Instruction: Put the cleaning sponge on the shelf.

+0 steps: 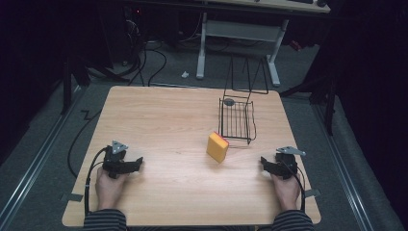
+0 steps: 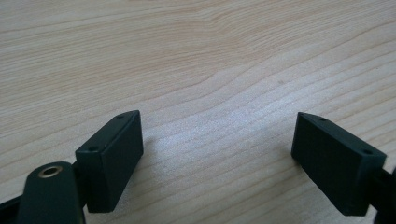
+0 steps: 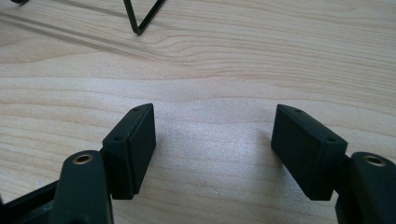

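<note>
Overhead arrangement: a light wooden desk (image 1: 159, 115) carried a yellow sponge (image 1: 217, 147) with an orange upper face, standing on edge right of centre. Just behind it, near the far right part of the desk, sat a black wire basket (image 1: 236, 119) with its tall wire handle raised. The left hand-held gripper (image 1: 138, 162) lay low over the near left part of the desk, held by the person's left hand (image 1: 109, 186); the right hand-held gripper (image 1: 263, 161) lay at the near right, held by the right hand (image 1: 287, 190). Both were well apart from the sponge. In each gripper view the jaws stood spread wide with bare wood grain between them. The right gripper view also showed a piece of black wire (image 3: 140, 16) on the desk ahead.
</note>
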{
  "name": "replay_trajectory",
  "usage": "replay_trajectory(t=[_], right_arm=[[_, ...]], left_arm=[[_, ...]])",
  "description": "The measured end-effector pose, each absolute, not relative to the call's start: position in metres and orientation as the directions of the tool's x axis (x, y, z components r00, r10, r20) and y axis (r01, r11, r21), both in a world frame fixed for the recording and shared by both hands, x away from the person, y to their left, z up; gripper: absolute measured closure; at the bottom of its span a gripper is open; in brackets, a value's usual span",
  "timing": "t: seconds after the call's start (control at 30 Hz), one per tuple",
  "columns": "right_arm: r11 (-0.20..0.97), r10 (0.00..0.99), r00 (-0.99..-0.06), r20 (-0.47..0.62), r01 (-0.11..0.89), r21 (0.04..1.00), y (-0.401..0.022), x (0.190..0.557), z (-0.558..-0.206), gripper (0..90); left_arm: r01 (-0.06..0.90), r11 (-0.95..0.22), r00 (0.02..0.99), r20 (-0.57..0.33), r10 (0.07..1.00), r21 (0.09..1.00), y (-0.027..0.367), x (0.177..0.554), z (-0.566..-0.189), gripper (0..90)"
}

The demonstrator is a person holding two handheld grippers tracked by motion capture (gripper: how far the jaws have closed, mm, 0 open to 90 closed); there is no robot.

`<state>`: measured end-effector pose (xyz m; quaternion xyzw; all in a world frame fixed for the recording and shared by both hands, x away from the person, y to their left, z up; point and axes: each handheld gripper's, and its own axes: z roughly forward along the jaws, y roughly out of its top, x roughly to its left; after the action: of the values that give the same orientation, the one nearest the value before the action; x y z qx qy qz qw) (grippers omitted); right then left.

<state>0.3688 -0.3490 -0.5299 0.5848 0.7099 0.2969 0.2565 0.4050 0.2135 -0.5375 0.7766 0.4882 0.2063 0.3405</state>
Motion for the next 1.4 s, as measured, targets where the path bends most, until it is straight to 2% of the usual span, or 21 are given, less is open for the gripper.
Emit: replay_trajectory(t=[0.27,0.8,1.4], right_arm=[[0.143,0.982,-0.188,-0.016,0.681,0.718,-0.349,0.369,-0.530,27.8],[0.091,0.984,-0.176,0.040,0.673,0.734,-0.355,0.363,-0.527,30.0],[0.085,0.967,-0.241,0.080,0.602,0.794,-0.350,0.343,-0.511,31.7]], left_arm=[[0.618,-0.291,0.438,-0.012,0.899,0.730,0.214,0.405,-0.538,17.2],[0.618,-0.291,0.438,-0.012,0.899,0.730,0.214,0.405,-0.538,17.2],[0.618,-0.291,0.438,-0.012,0.899,0.730,0.214,0.405,-0.538,17.2]])
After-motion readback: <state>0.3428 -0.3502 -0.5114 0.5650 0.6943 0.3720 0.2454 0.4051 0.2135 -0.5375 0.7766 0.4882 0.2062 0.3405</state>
